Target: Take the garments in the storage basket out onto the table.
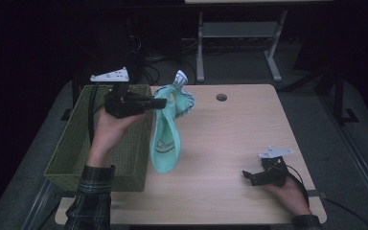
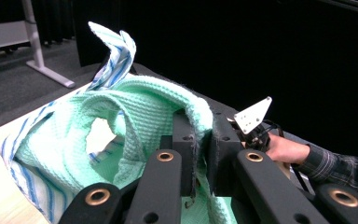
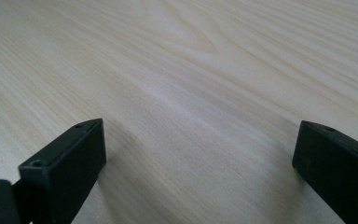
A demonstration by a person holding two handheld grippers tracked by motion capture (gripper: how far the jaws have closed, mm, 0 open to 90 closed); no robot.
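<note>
1. The mint-green towel looks soft, light and floppy; a bunched edge is the best place to grip it.
2. The left tool pinches that edge; the towel hangs at frame centre, beside the green basket.
3. The right tool rests spread on the tabletop, lower right.

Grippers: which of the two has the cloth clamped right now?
The left gripper, raised beside the green basket, is shut on the mint-green cloth. The right gripper rests open on the table, holding nothing.
</note>
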